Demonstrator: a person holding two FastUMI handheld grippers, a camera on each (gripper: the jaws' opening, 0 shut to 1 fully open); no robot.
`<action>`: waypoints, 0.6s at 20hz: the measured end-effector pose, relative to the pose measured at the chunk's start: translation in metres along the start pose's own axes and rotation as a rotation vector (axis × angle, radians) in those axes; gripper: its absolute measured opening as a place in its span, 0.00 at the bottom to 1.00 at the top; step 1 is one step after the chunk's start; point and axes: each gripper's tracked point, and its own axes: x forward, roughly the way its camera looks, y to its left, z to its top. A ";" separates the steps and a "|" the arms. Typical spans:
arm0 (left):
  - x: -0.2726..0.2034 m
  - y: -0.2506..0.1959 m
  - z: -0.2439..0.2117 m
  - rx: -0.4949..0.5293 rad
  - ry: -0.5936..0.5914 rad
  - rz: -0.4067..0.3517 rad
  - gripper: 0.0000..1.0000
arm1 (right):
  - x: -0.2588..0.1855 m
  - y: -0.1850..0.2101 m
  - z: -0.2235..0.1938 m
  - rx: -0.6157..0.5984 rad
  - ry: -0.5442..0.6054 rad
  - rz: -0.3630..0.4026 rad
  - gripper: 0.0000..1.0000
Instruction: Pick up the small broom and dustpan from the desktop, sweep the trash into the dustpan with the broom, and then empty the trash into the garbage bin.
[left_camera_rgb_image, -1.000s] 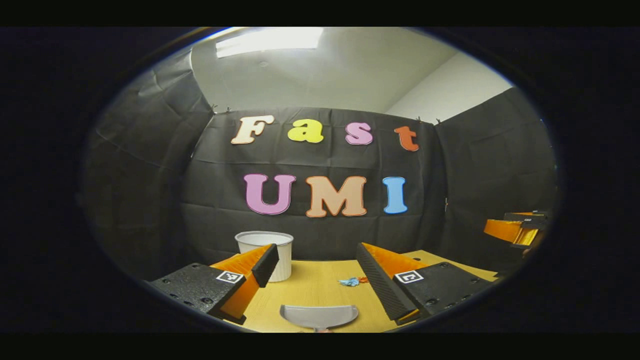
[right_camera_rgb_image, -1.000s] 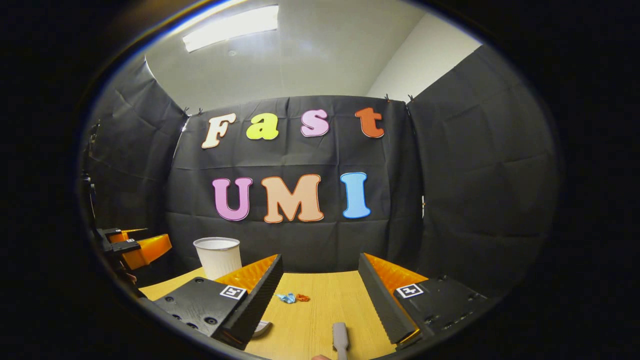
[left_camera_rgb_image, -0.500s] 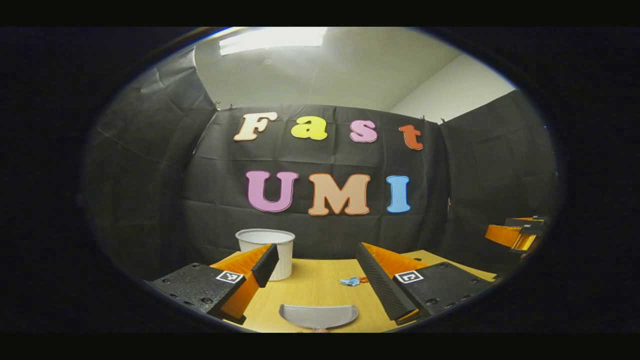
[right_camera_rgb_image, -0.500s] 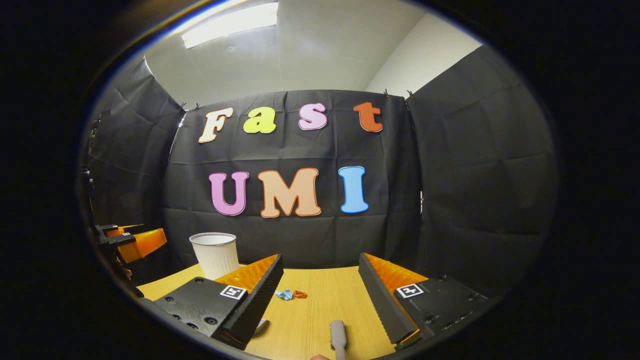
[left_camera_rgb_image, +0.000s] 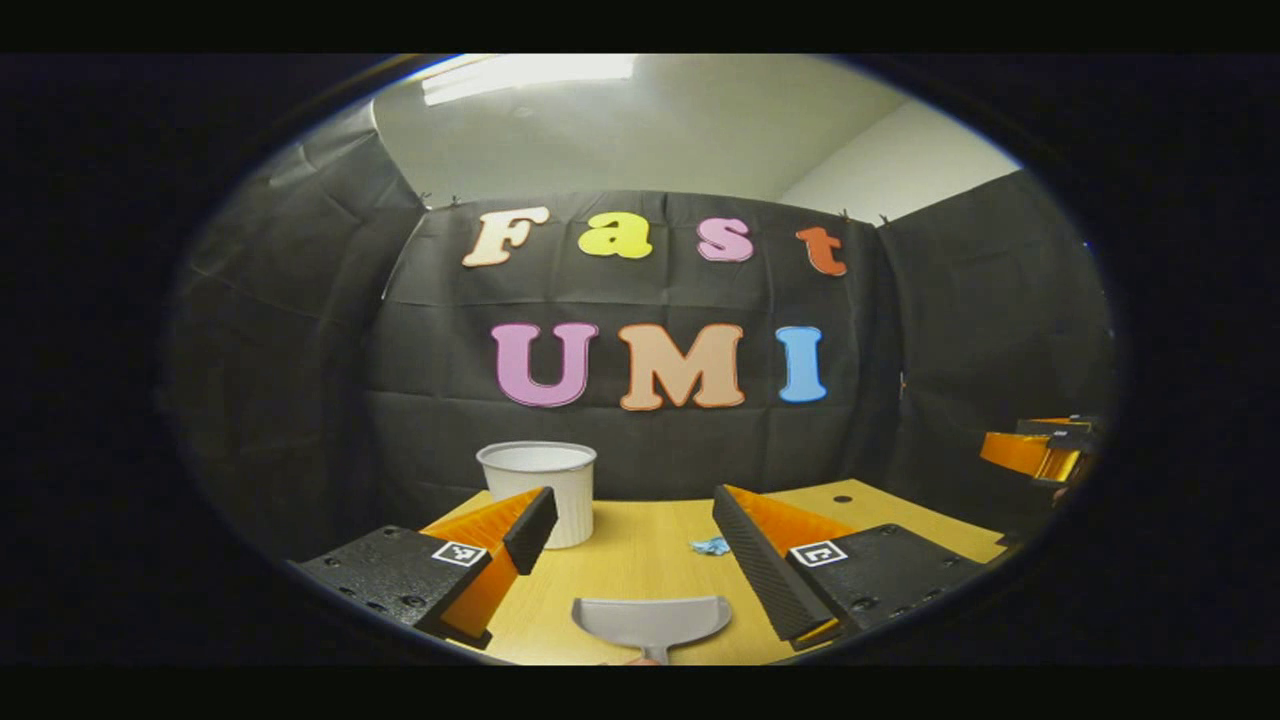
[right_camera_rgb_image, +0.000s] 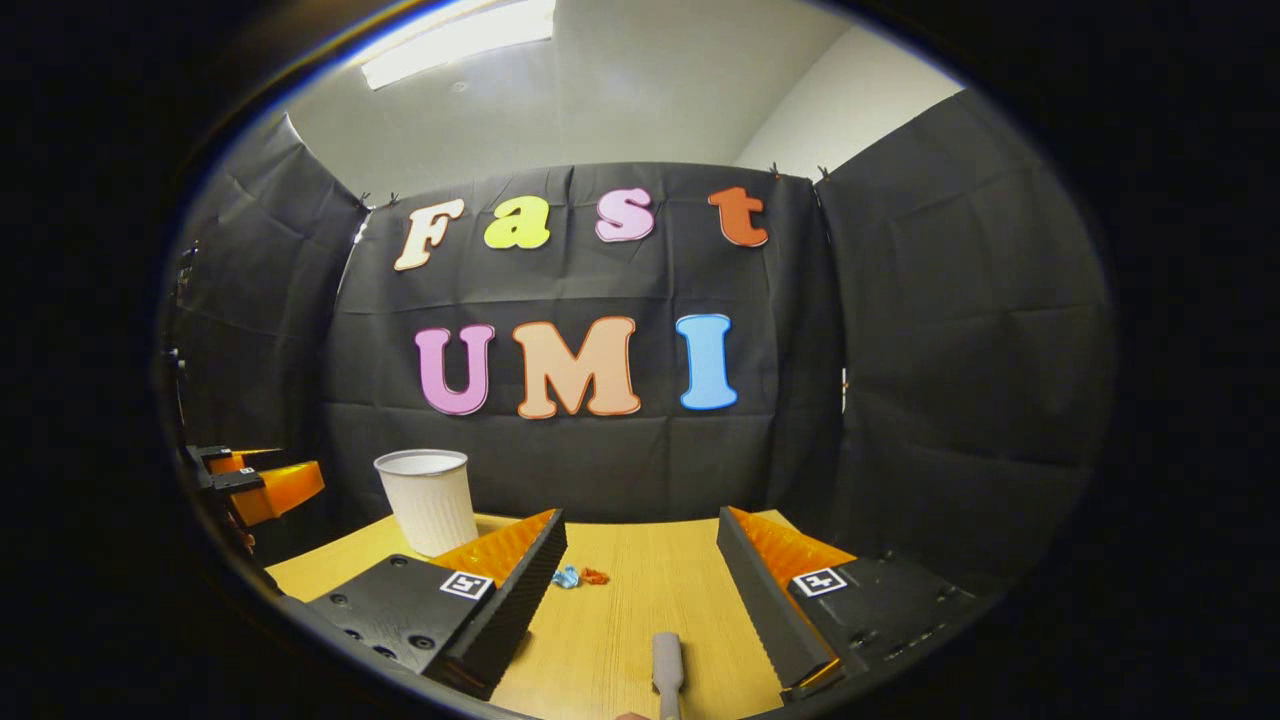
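In the left gripper view the left gripper (left_camera_rgb_image: 630, 535) stands wide apart, holding nothing — the grey dustpan (left_camera_rgb_image: 651, 621) lies low centre on the wooden desk (left_camera_rgb_image: 640, 560). The right gripper (right_camera_rgb_image: 640, 570) is likewise spread, the broom handle (right_camera_rgb_image: 667, 662) at bottom centre. White bin (right_camera_rgb_image: 427, 500) mid-left; scraps (right_camera_rgb_image: 578, 577) lie beside it.

Black cloth wall (right_camera_rgb_image: 600, 470) wraps the booth behind the wooden desk (right_camera_rgb_image: 660, 590); above the cloth, white ceiling with a bright light panel (right_camera_rgb_image: 460, 35).
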 end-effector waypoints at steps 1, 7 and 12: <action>0.005 -0.008 -0.021 0.004 0.074 -0.036 0.93 | 0.004 -0.005 -0.021 -0.006 0.067 0.002 0.92; -0.021 -0.009 -0.203 0.013 0.713 -0.010 0.94 | 0.002 -0.029 -0.193 -0.007 0.616 0.081 0.93; -0.054 0.003 -0.287 0.036 0.992 0.056 0.95 | -0.010 -0.032 -0.293 0.049 0.957 0.114 0.89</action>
